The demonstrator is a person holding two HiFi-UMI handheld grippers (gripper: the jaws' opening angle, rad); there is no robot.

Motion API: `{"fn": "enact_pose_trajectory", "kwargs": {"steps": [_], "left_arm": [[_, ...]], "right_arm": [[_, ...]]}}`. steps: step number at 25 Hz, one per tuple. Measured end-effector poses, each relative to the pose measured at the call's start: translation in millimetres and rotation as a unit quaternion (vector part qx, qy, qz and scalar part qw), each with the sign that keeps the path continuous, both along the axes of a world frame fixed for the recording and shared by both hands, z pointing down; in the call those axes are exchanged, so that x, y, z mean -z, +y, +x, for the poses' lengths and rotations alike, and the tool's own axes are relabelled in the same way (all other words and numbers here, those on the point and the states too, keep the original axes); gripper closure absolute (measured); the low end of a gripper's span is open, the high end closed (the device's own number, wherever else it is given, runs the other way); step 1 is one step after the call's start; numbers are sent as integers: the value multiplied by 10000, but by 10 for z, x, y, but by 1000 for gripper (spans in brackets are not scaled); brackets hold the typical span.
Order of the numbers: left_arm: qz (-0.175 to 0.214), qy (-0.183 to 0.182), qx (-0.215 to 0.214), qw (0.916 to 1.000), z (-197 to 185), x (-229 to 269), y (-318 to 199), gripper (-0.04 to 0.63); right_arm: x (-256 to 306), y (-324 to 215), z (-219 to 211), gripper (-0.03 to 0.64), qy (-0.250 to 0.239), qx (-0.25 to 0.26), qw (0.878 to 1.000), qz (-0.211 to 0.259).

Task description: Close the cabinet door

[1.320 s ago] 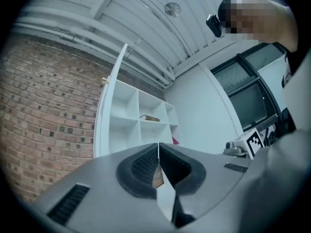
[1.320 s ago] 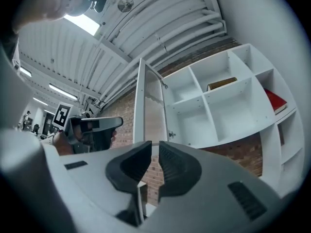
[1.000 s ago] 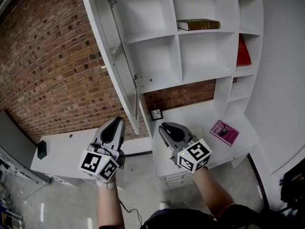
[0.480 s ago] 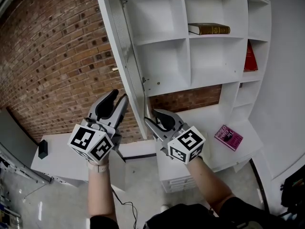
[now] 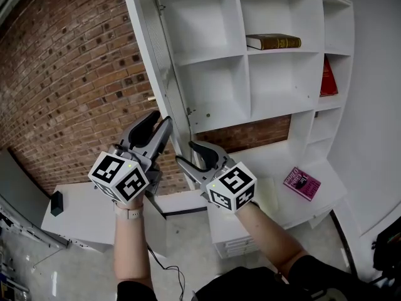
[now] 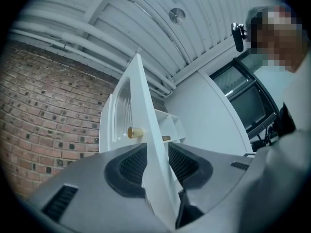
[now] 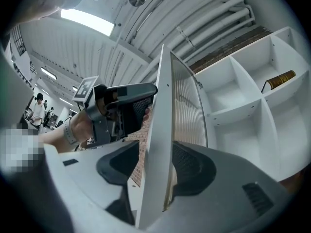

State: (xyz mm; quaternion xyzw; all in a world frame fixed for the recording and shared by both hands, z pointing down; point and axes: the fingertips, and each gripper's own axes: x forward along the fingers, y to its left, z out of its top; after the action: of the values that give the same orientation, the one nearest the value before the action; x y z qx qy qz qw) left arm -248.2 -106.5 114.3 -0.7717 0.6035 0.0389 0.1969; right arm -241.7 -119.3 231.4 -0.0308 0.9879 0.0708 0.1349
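The white cabinet door (image 5: 160, 61) with a ribbed glass panel stands open, edge-on to me, with a small brass knob (image 5: 151, 98) on its outer face. My left gripper (image 5: 160, 121) is raised just left of the door's lower part; its jaws are opening. In the left gripper view the door's edge (image 6: 146, 125) runs between the pads (image 6: 131, 166), with the knob (image 6: 134, 132) above. My right gripper (image 5: 187, 153) is at the door's bottom corner, jaws also opening. The door edge (image 7: 163, 130) stands between its pads (image 7: 192, 169), which do not press on it.
White open shelves (image 5: 250, 61) hold a brown book (image 5: 272, 41) and a red book (image 5: 328, 77). A pink book (image 5: 301, 184) lies on the white counter (image 5: 276, 158) below. A brick wall (image 5: 62, 93) is at left, with a low white table (image 5: 81, 209) carrying a small dark object (image 5: 56, 202).
Both grippers have risen from low in front of me to the door's lower end. Their jaws went from shut to wide apart.
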Motion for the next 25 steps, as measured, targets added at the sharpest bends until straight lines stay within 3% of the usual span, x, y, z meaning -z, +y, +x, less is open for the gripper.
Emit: {"fn": "enact_pose_trajectory", "kwargs": {"steps": [9, 25], "left_arm": [[-44, -67, -106, 9999, 50, -8, -97, 463], [98, -317, -1109, 9933, 541, -9, -507, 466]], "right_arm": [[-71, -34, -151, 417, 80, -193, 9998, 70], [-48, -513, 379, 500, -212, -804, 9965, -113]]}}
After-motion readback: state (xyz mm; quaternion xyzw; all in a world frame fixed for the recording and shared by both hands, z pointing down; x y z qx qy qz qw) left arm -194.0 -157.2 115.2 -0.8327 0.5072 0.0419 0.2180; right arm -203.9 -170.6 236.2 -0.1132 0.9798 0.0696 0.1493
